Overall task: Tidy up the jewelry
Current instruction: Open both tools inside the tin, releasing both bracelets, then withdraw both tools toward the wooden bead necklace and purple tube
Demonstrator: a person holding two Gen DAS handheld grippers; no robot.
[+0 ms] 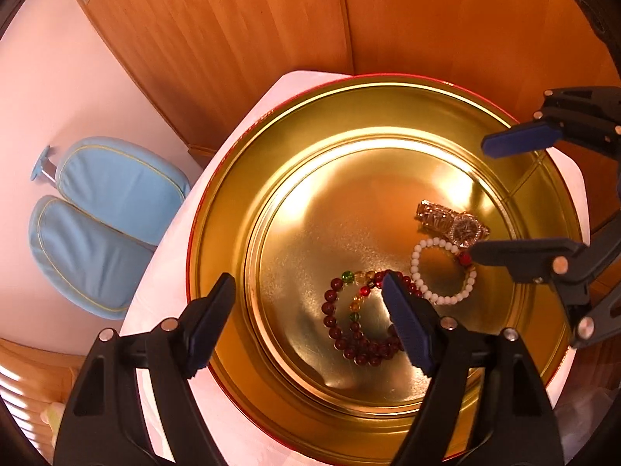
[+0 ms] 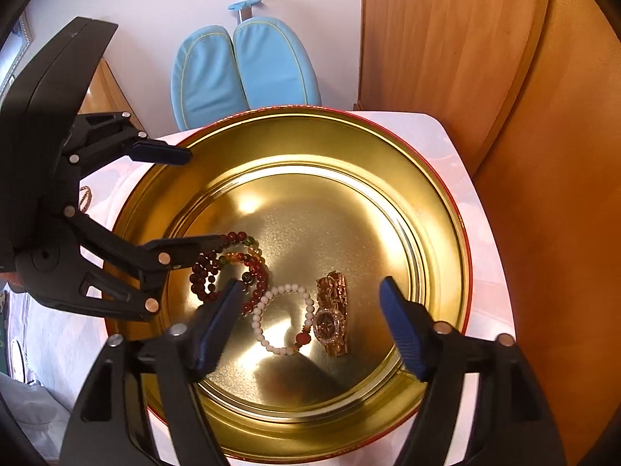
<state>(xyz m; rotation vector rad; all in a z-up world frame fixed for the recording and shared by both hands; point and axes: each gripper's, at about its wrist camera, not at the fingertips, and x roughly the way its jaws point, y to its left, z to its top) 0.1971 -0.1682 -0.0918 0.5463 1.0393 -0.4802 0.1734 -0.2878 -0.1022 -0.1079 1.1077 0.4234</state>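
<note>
Left gripper [image 1: 308, 303]: jaws spread wide and empty, over the near left part of the gold tin [image 1: 388, 93]; one blue pad hangs above the dark red bracelet, the other above the tin's left rim.
Right gripper [image 2: 310, 303]: jaws spread wide and empty, straddling the white bracelet and the watch from above, nothing pressed between the pads.
Dark red bracelet [image 1: 349, 334]: a looped strand of dark red beads with some green and amber ones, lying on the tin's floor near its left side.
White bracelet [image 1: 442, 272]: a ring of white beads with one red bead, flat on the tin's floor, just beside the dark red bracelet and touching the watch.
Watch [image 1: 454, 221]: gold-coloured with a stone-set face, on the tin's floor beyond the white bracelet.
Gold tin: round, shallow, red outside edge, on a white table [image 1: 167, 272].
Blue chair [image 1: 112, 217]: beyond the table, well apart from the tin, against a pale wall.
Wooden panelling [image 1: 233, 39]: behind the tin, farthest away.
</note>
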